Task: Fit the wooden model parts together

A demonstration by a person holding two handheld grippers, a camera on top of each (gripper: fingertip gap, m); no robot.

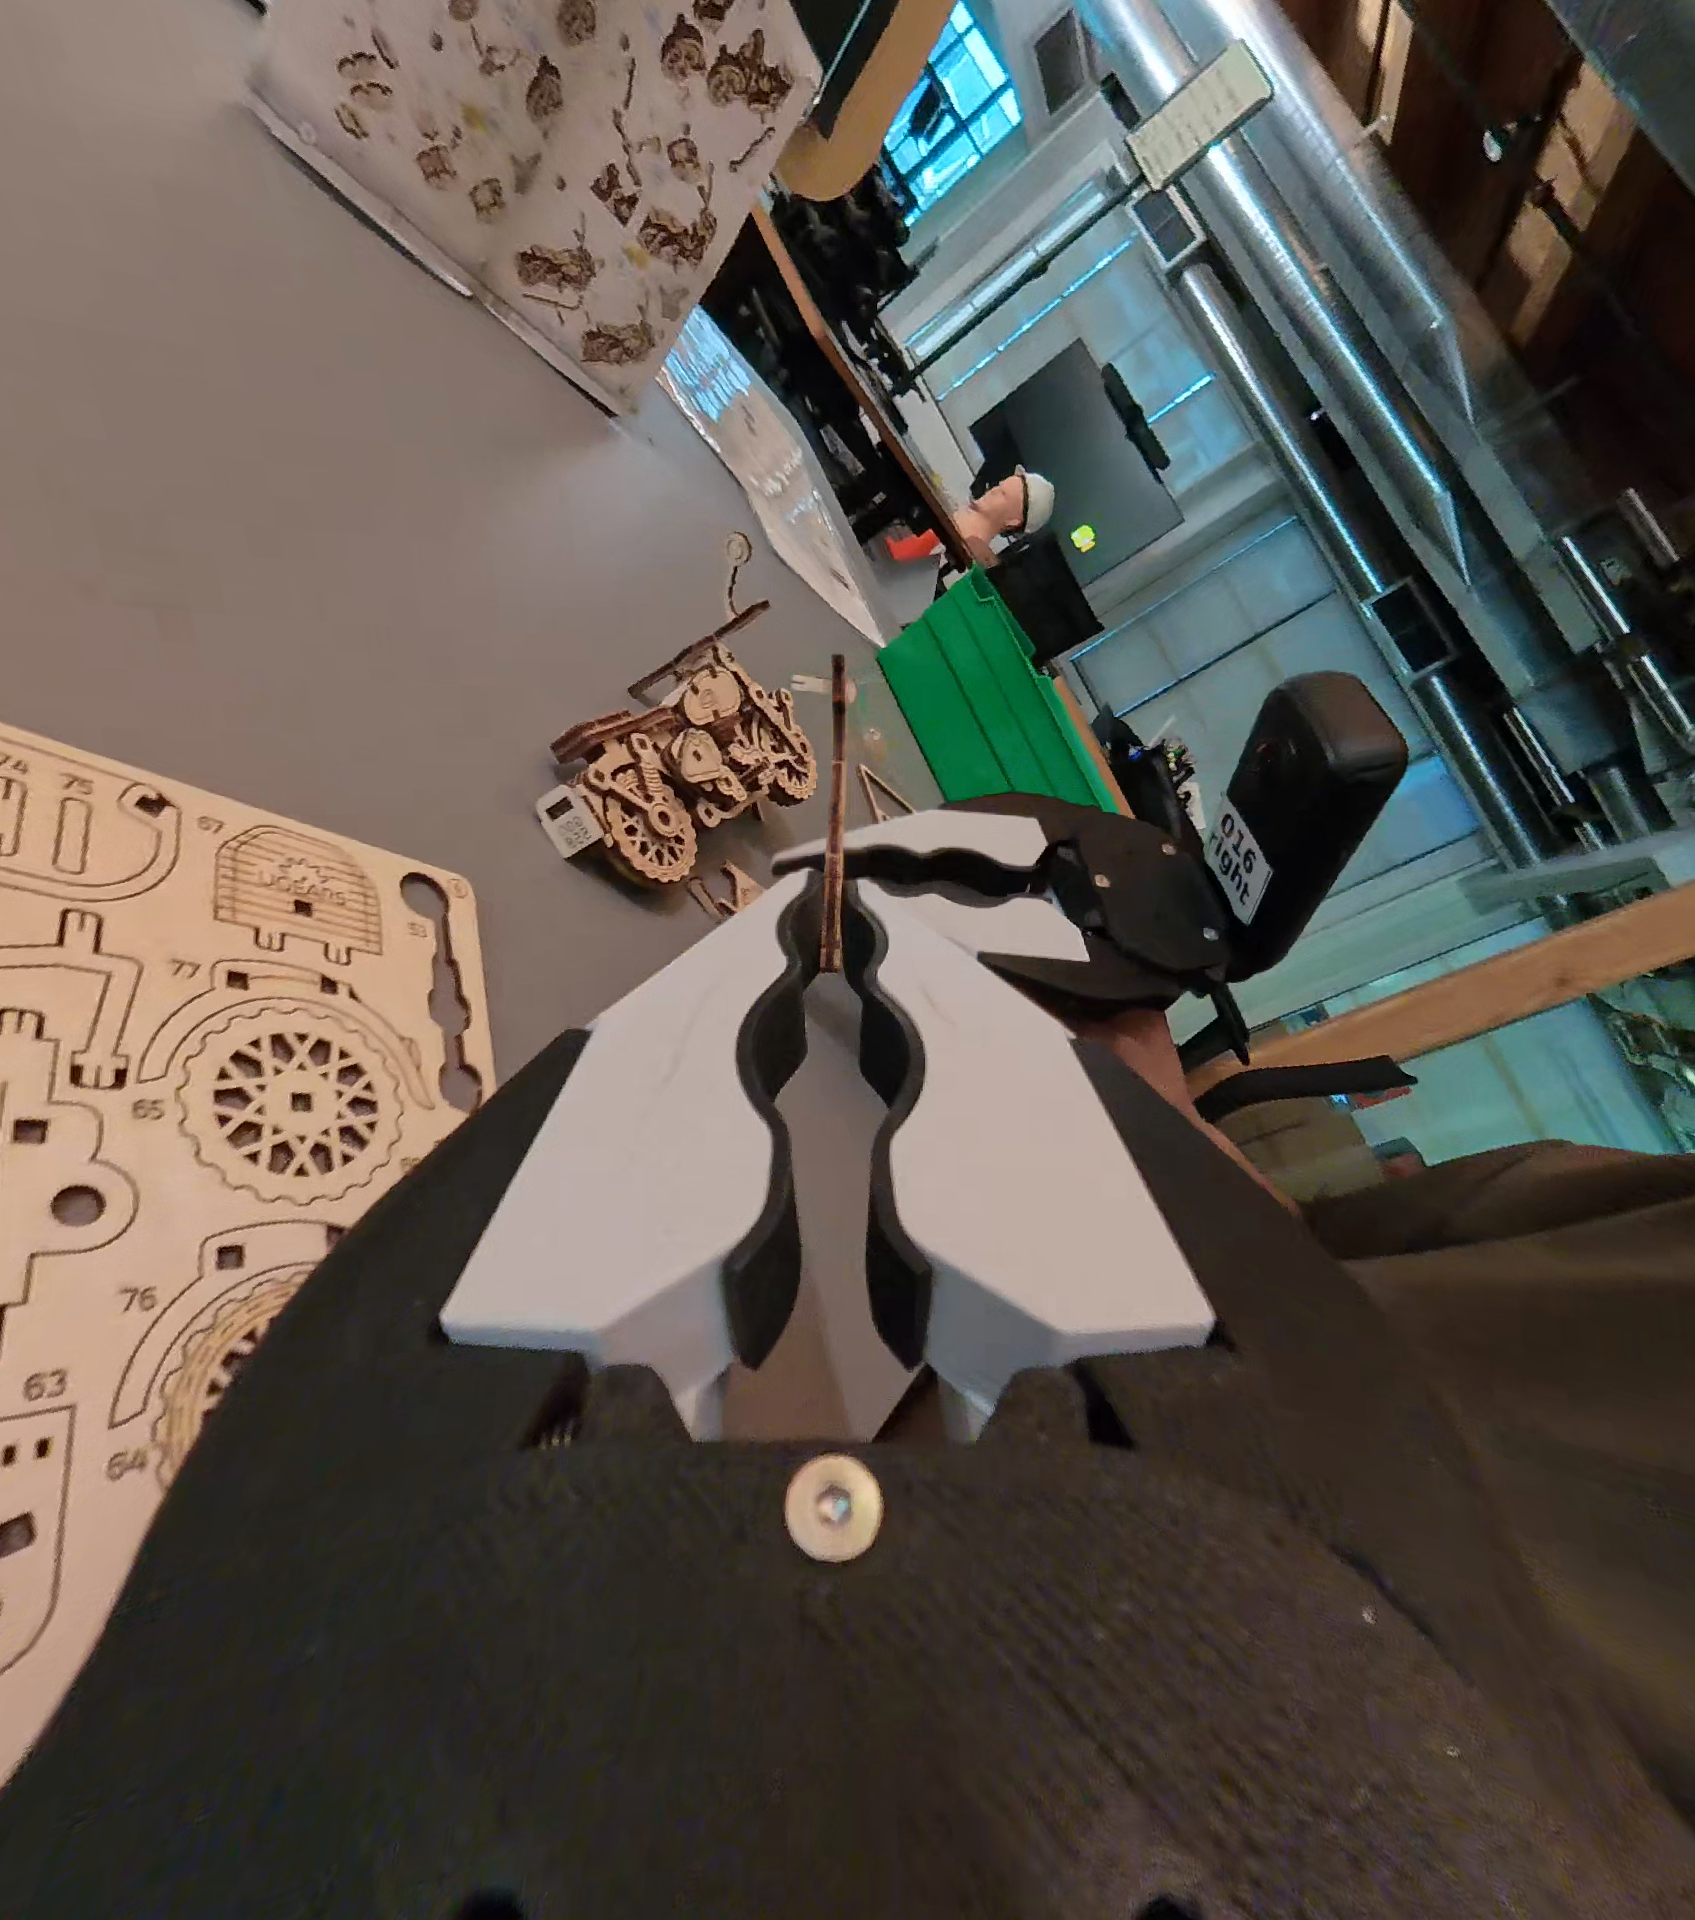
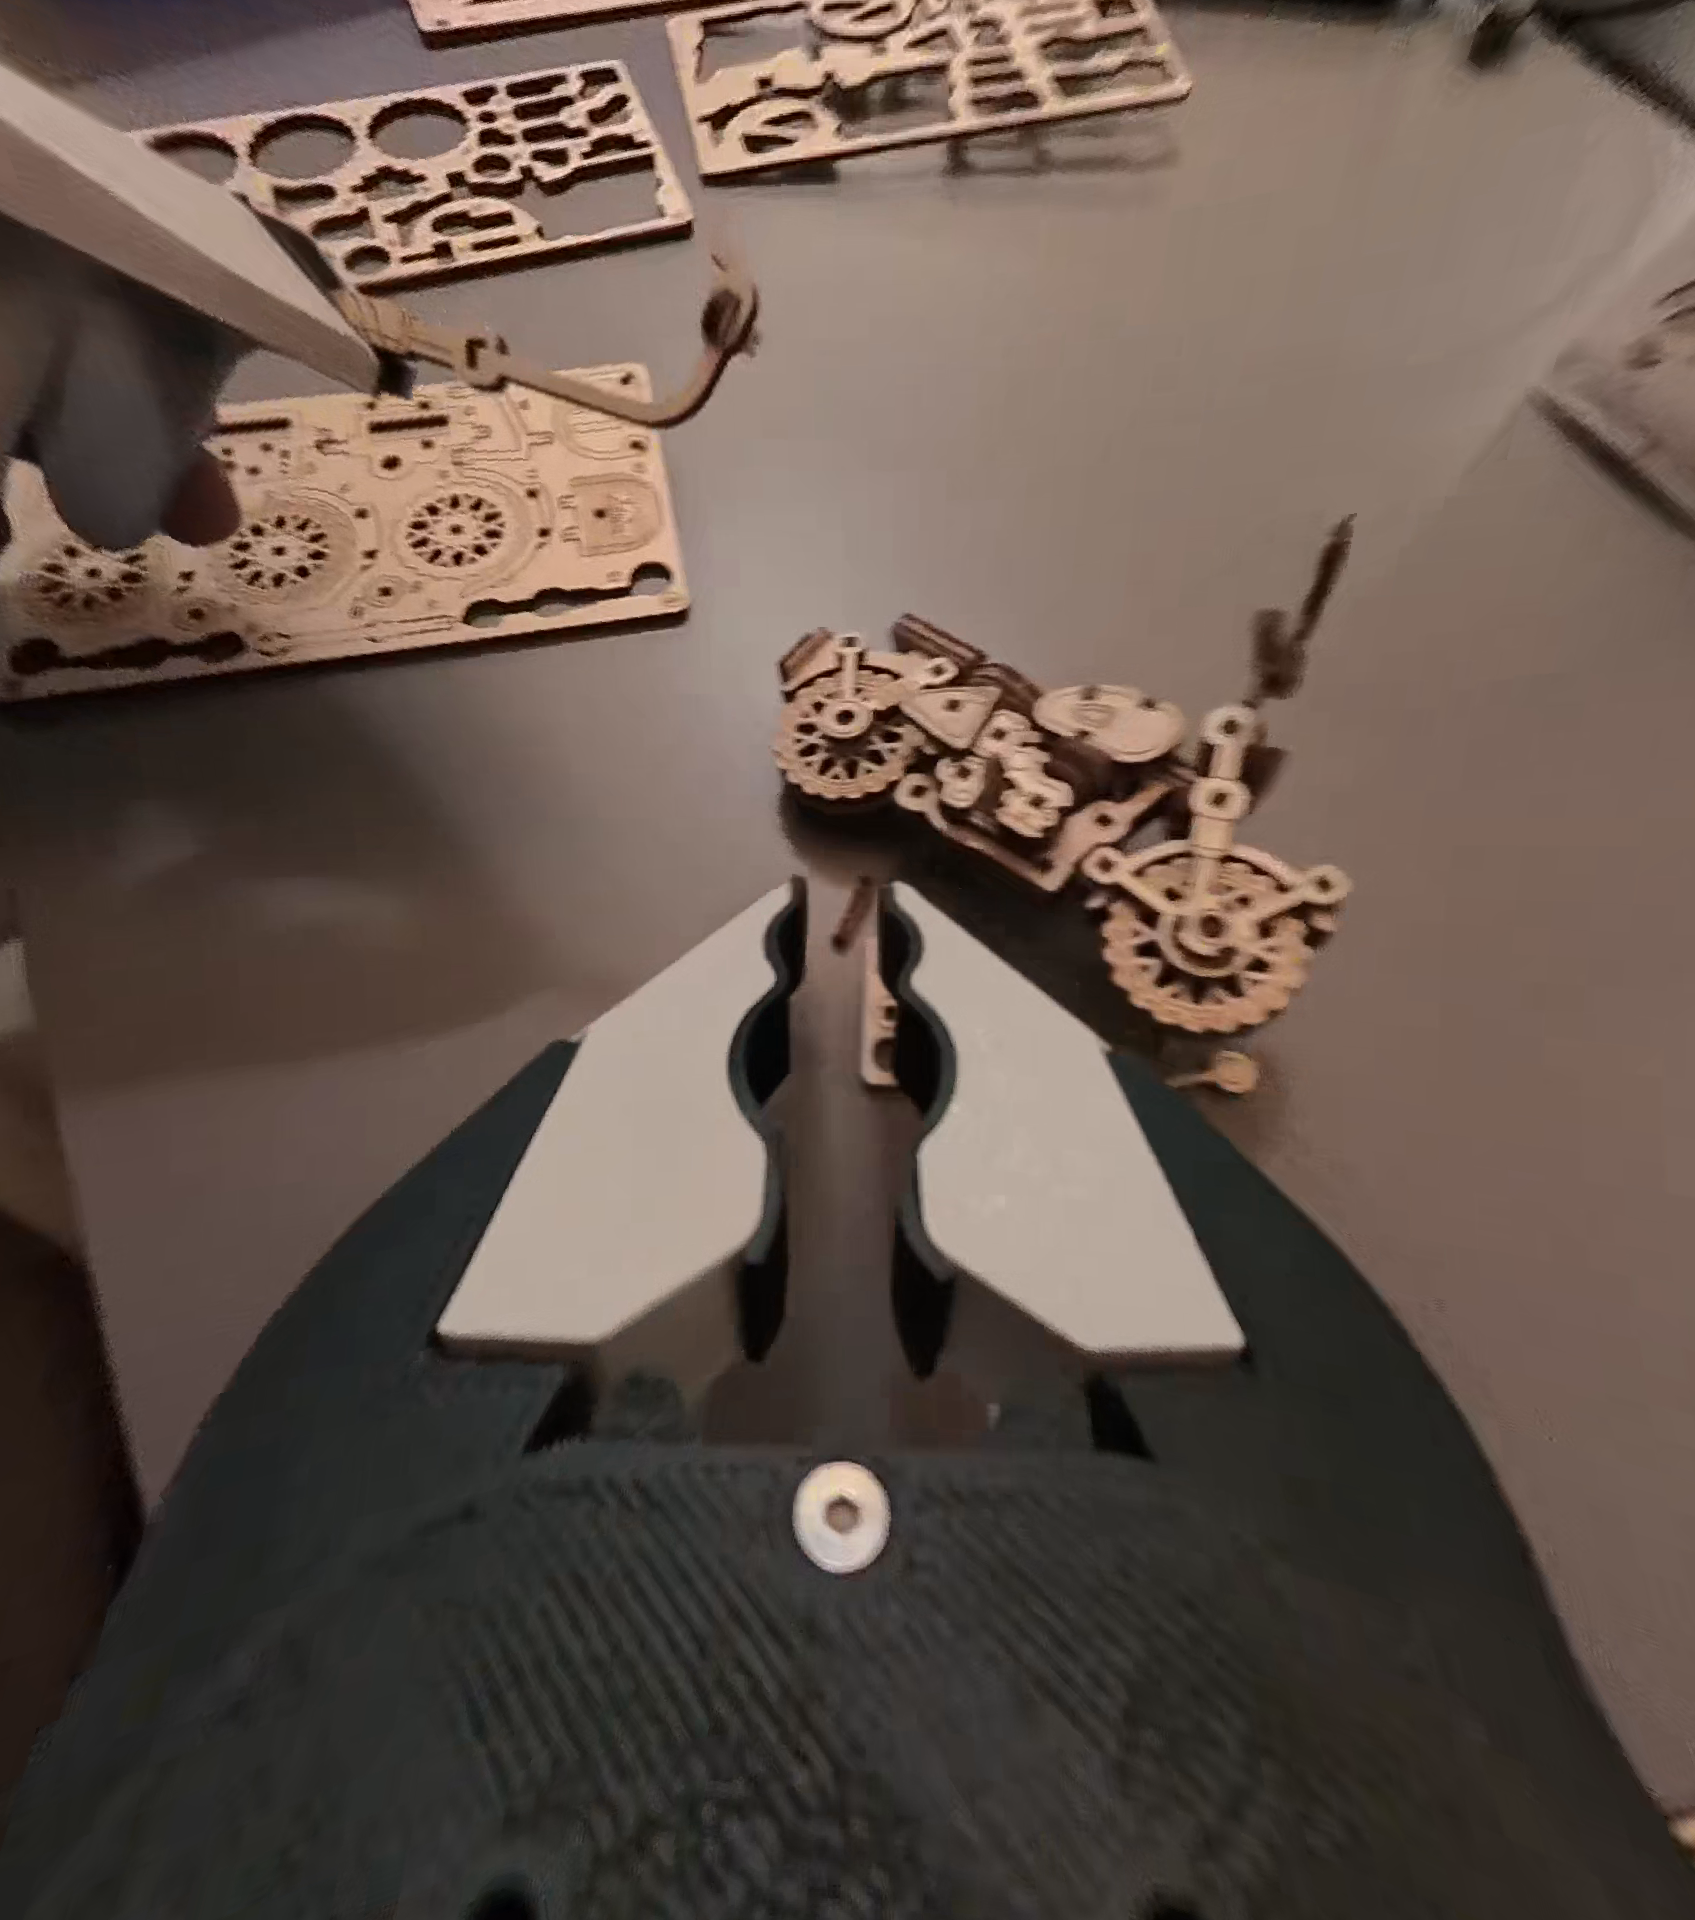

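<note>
Grey table (image 2: 1238, 364), wooden motorcycle model (image 2: 1061, 800) centre frame; left gripper (image 1: 830, 940) pinching thin wooden part (image 1: 835, 821); right gripper (image 2: 843, 914) fingers parted, empty.

A green bin (image 1: 968, 696) sits at the counter's (image 1: 199, 416) far edge, upper right of centre; silver ducts (image 1: 1342, 364) run behind it.
</note>
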